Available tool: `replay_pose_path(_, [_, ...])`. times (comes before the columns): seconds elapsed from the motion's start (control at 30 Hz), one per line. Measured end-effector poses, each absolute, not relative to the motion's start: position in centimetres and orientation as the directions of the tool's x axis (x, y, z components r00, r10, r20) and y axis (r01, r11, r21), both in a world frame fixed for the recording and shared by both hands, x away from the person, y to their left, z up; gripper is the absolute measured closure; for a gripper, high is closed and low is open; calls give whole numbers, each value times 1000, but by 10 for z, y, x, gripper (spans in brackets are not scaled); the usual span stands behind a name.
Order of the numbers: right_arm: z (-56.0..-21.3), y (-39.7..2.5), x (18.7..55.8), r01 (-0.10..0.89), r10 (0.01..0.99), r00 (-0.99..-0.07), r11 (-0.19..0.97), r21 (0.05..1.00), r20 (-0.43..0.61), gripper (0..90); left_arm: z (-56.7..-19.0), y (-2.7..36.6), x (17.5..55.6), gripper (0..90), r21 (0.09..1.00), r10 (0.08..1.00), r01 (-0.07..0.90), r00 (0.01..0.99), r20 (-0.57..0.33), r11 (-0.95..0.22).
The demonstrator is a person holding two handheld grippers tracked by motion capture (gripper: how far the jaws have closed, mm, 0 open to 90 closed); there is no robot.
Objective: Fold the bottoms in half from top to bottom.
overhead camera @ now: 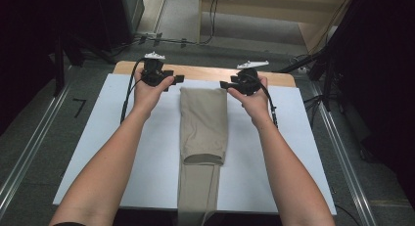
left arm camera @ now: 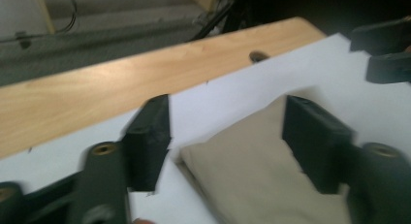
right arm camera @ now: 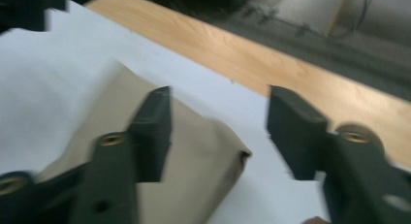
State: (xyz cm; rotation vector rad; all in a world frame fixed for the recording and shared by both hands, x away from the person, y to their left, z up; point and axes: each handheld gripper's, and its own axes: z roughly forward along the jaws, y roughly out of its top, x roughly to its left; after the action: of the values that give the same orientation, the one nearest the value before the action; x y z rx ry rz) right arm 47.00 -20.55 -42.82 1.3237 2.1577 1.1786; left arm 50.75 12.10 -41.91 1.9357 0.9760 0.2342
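At the far end of the folded beige cloth trousers [overhead camera: 203,125], which lie along the middle of the white board [overhead camera: 303,138], left gripper [overhead camera: 172,79] and right gripper [overhead camera: 226,84] hover wide open, empty, flanking its corners. Closing unevenly could, I judge, skew the fold.

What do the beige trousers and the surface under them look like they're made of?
Trousers: matte woven cloth, probably cotton twill; it folds softly and has stitched edges. White sheet: smooth, flat, matte, either paper or thin board. Tabletop: light wood with visible grain and a slight sheen.
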Motion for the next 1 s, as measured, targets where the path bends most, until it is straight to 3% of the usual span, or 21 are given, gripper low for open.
replay_pose_path(0.03, [-430, -206, 468, 589, 863, -490, 225, 776, 122, 259, -420, 122, 504, 339, 809, 707, 529, 674, -216, -258])
replay_pose_path(0.37, [-445, -214, 423, 586, 832, -523, 195, 786, 184, 220, -437, 128, 454, 137, 822, 572, 490, 778, -260, -292])
replay_pose_path(0.8, [-468, -200, 335, 556, 767, -612, 243, 795, 193, 224, -465, 124, 362, 143, 819, 463, 452, 845, -266, -354])
replay_pose_path(1.0, [-479, -194, 293, 554, 735, -647, 270, 787, 203, 229, -479, 126, 326, 204, 812, 429, 457, 856, -290, -363])
